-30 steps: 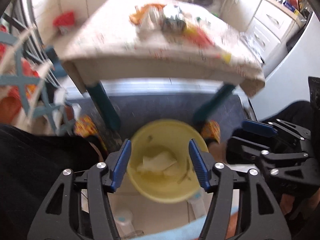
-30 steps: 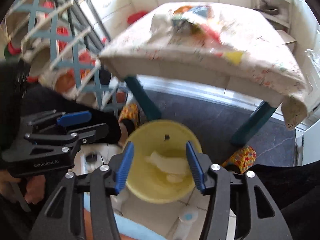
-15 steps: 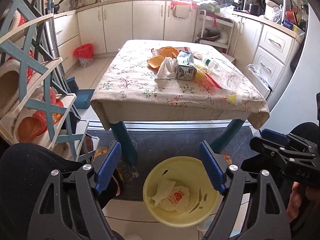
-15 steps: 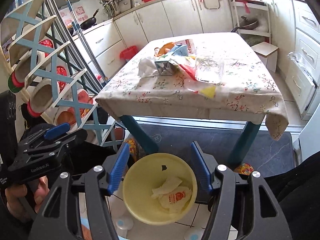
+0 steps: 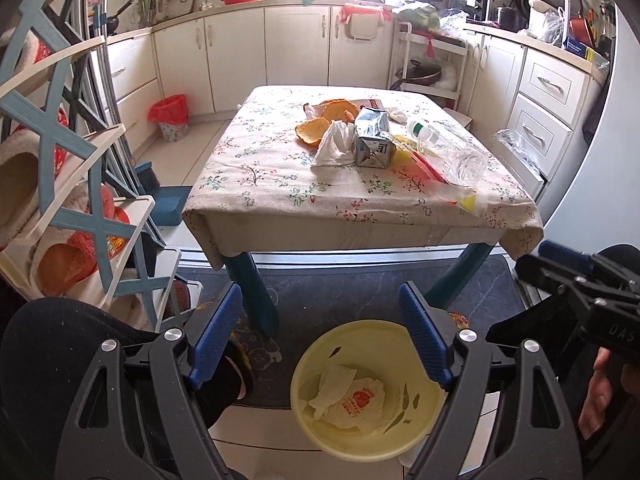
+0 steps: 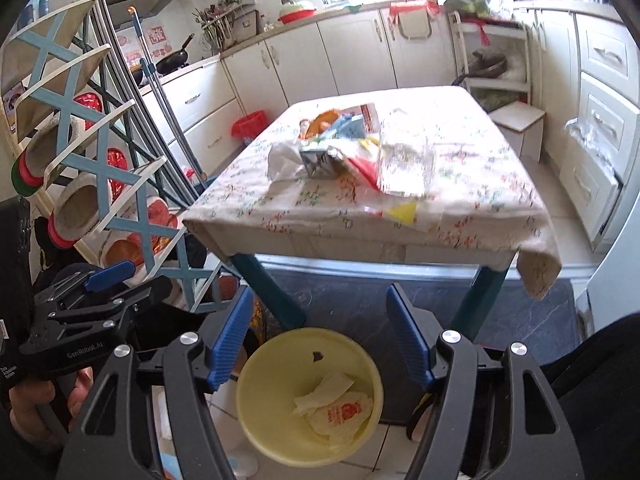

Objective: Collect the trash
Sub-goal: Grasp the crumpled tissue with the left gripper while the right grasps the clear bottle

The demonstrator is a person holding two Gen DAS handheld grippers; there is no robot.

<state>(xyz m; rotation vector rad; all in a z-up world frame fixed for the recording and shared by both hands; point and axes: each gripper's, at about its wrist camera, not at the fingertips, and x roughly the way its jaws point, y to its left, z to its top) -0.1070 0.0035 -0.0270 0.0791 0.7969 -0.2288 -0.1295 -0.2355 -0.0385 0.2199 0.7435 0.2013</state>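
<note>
A yellow bin (image 5: 364,392) stands on the floor before a low table (image 5: 280,184), holding crumpled white wrappers (image 5: 348,398); it also shows in the right wrist view (image 6: 276,396). On the table lie orange peels (image 5: 320,126), a white tissue (image 5: 334,144), a crushed carton (image 5: 372,140), a clear plastic bottle (image 5: 448,148) and a red-yellow wrapper (image 5: 448,188). My left gripper (image 5: 322,336) is open and empty above the bin. My right gripper (image 6: 320,336) is open and empty beside it.
A blue-and-white shoe rack (image 5: 60,168) stands at the left. A red-lined small bin (image 5: 170,118) sits by the cabinets (image 5: 296,48). A dark mat (image 5: 352,292) lies under the table. Drawers (image 5: 548,108) and a white cart (image 5: 432,64) are at the right.
Both grippers have risen and tilted up from the bin, so the table top and kitchen have come into view. Both jaws have opened wider.
</note>
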